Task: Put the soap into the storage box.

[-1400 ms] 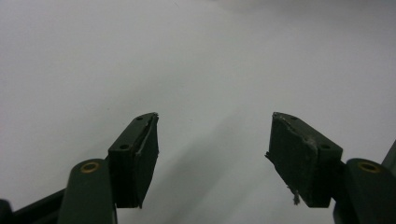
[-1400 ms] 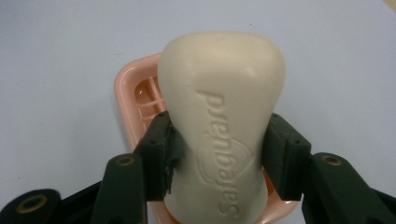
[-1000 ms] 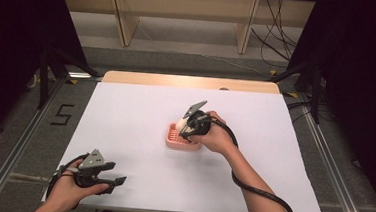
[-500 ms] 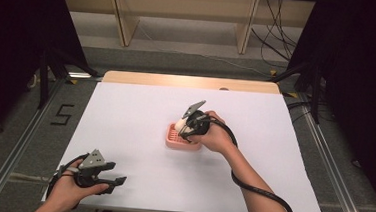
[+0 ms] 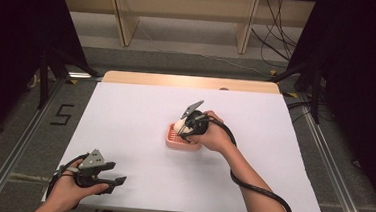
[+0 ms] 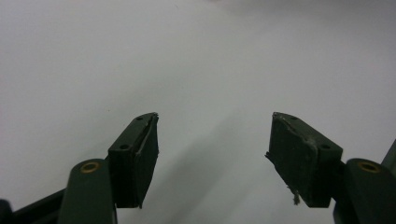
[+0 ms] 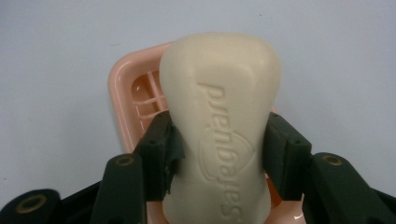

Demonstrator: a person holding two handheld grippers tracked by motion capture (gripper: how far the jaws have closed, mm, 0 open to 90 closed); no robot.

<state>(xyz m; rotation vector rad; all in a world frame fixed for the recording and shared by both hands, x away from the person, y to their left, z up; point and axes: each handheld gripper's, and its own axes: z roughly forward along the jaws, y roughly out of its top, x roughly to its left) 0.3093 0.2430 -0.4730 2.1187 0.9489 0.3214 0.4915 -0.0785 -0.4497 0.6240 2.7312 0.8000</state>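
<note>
While the right gripper (image 7: pixel 217 154) clamps the cream soap bar (image 7: pixel 222 116) between its jaws, a pink soap dish (image 7: pixel 128 93) sits just beneath them; left gripper (image 6: pixel 212 149) jaws gape wide over bare white table (image 6: pixel 196 56).

Wide bare white table cover (image 5: pixel 140 117) on every side of the pink slatted plastic soap dish (image 5: pixel 173 141). Dish blocked from above by the cream soap bar (image 7: pixel 219 116) clamped in the right gripper (image 5: pixel 187 127). Left gripper (image 5: pixel 113 183) well apart at the near edge, nothing between its spread jaws.
</note>
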